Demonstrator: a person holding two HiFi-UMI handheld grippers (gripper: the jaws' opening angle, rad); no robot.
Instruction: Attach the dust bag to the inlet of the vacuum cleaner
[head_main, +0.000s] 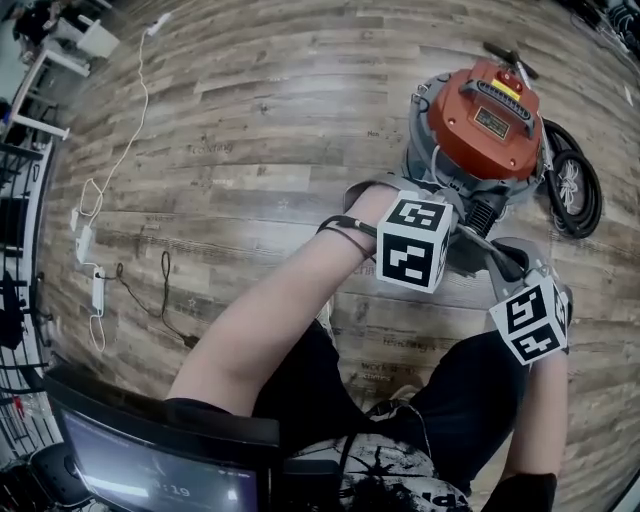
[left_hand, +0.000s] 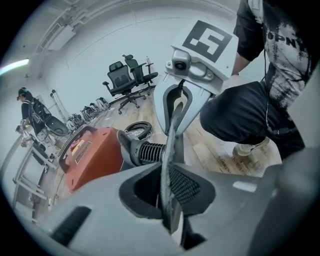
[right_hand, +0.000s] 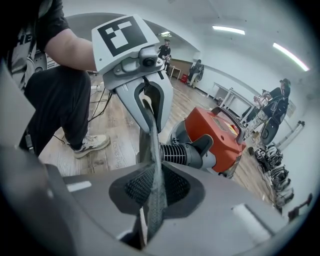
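Note:
A red vacuum cleaner (head_main: 485, 118) stands on the wooden floor, its black ribbed inlet (head_main: 487, 214) facing me. The grey fabric dust bag (left_hand: 173, 145) is stretched as a thin strip between the two grippers, just in front of the inlet (left_hand: 150, 151). My left gripper (left_hand: 172, 202) is shut on one edge of the dust bag. My right gripper (right_hand: 152, 200) is shut on the opposite edge of the dust bag (right_hand: 150, 145). In the head view both grippers sit close together beside the vacuum, and their marker cubes hide most of the bag.
A coiled black hose (head_main: 575, 190) lies to the right of the vacuum. A white cable with a power strip (head_main: 95, 255) runs along the floor at left. Office chairs (left_hand: 127, 77) stand far off. A shoe (right_hand: 90, 143) rests on the floor nearby.

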